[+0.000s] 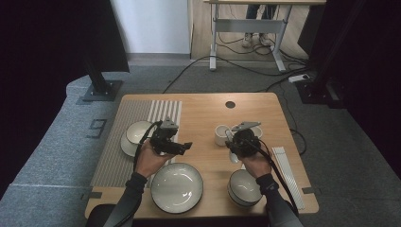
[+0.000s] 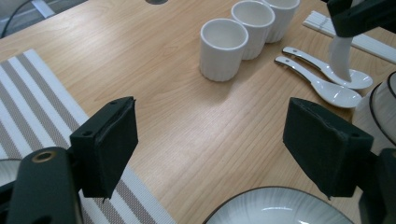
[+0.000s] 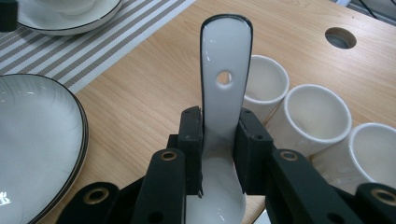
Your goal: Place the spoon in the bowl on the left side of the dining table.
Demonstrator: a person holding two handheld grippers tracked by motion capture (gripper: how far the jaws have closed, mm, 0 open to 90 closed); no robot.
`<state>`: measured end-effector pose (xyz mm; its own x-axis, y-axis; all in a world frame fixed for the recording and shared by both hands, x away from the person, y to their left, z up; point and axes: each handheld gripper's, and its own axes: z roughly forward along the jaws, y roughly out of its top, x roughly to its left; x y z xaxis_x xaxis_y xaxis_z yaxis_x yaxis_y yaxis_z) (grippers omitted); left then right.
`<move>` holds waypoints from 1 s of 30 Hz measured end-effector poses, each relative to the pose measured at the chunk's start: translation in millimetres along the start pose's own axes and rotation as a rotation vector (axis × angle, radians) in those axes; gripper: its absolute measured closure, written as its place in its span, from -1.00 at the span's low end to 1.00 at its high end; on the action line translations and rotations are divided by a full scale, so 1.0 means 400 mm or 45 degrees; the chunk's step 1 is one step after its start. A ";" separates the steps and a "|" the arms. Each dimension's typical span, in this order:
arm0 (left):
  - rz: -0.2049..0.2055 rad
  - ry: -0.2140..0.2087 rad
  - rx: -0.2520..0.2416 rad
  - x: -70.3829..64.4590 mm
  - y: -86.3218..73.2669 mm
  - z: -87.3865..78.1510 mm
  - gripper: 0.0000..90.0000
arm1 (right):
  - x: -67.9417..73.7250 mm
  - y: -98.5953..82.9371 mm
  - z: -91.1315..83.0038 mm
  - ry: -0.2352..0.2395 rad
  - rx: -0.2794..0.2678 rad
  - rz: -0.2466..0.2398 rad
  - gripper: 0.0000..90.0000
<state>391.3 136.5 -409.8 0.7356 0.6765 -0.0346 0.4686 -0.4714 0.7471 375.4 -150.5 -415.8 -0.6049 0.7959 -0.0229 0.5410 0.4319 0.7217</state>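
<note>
White ceramic spoon (image 3: 225,70) clamped at its neck in right claw (image 3: 219,140), handle pointing forward, lifted above bench (image 3: 154,88) near three cups (image 3: 299,112); narrow grip likely for steady carry. Two more spoons (image 2: 327,77) lying right of cups. Left claw (image 2: 210,149) wide open, empty, hovering over bare wood beside plate (image 1: 176,187), probably waiting.
</note>
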 end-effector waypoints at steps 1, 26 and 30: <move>0.002 -0.004 0.003 -0.001 0.006 0.003 -0.59 | 0.002 0.001 0.001 0.001 0.001 -0.001 0.66; 0.032 -0.138 -0.021 -0.053 0.098 0.050 -0.38 | 0.047 0.018 0.029 0.045 0.003 -0.048 0.66; 0.033 -0.163 -0.031 -0.064 0.111 0.053 -0.36 | 0.054 0.020 0.033 0.049 0.003 -0.055 0.66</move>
<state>403.8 86.2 -389.9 0.8045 0.5857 -0.0985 0.4378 -0.4728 0.7648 374.5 -124.3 -419.5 -0.6499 0.7595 -0.0273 0.5153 0.4668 0.7187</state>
